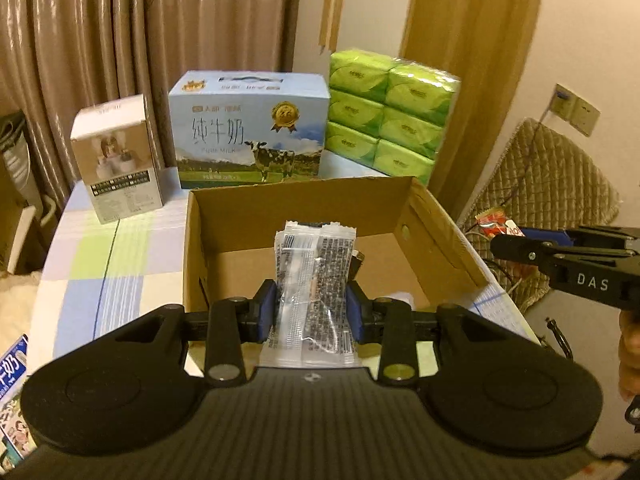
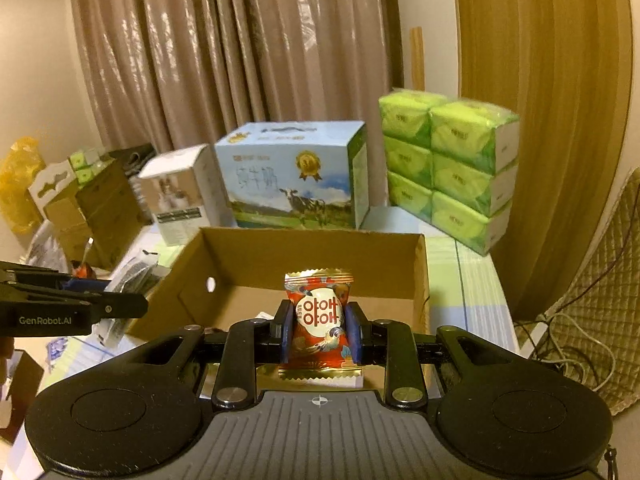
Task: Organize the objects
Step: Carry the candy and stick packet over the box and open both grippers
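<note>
My left gripper is shut on a clear, black-printed snack packet, held upright over the near edge of an open cardboard box. In the right wrist view my right gripper is shut on a red and gold candy packet, also above the near edge of the same cardboard box. The right gripper shows from the side at the right of the left wrist view, with the red packet at its tip. The left gripper enters the right wrist view from the left.
Behind the box stand a blue milk carton, a small white box and a stack of green tissue packs on a checked tablecloth. Curtains hang behind. A quilted chair with cables is at the right.
</note>
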Available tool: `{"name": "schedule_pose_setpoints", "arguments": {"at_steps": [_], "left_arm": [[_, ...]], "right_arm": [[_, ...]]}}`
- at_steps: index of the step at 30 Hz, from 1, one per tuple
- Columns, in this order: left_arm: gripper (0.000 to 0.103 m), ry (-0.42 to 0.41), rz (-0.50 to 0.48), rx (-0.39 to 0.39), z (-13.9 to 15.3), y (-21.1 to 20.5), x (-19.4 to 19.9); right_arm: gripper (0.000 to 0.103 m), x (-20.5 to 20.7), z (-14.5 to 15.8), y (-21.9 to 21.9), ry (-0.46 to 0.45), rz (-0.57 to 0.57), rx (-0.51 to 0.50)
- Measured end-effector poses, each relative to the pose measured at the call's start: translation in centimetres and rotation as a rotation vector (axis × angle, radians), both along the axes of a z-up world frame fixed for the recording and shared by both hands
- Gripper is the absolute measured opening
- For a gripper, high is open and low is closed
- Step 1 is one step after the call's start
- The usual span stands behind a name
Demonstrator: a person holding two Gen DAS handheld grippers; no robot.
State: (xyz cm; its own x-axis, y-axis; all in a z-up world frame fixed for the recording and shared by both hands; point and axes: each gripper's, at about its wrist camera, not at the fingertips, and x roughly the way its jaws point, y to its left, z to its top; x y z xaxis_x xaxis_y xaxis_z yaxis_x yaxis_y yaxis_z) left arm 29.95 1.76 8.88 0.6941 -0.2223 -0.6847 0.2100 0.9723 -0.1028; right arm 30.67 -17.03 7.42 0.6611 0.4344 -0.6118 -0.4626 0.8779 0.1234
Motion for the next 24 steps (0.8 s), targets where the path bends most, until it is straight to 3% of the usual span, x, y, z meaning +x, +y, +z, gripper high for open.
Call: {"name": "schedule_pose_setpoints", "arguments": {"at_steps": [17, 19, 20, 24], "left_arm": [[0.032, 0.051, 0.019, 0.031, -5.0, 0.2, 6.9], [0.039, 0.045, 0.031, 0.019, -5.6, 0.2, 7.5], [0.049, 0.047, 0.043, 0.017, -5.8, 0.3, 7.7], [0.049, 0.035, 0.052, 0.017, -6.0, 0.4, 7.8]], "right_arm": [[0.024, 5.2, -4.5, 1.3, 0.062, -0.03, -0.014], [0.024, 5.3, -4.9, 1.2, 0.067, -0.032, -0.009], [0.024, 5.4, -5.0, 1.2, 0.072, -0.031, -0.007], [0.024, 5.8, -5.7, 1.1, 0.085, -0.032, -0.012]]}}
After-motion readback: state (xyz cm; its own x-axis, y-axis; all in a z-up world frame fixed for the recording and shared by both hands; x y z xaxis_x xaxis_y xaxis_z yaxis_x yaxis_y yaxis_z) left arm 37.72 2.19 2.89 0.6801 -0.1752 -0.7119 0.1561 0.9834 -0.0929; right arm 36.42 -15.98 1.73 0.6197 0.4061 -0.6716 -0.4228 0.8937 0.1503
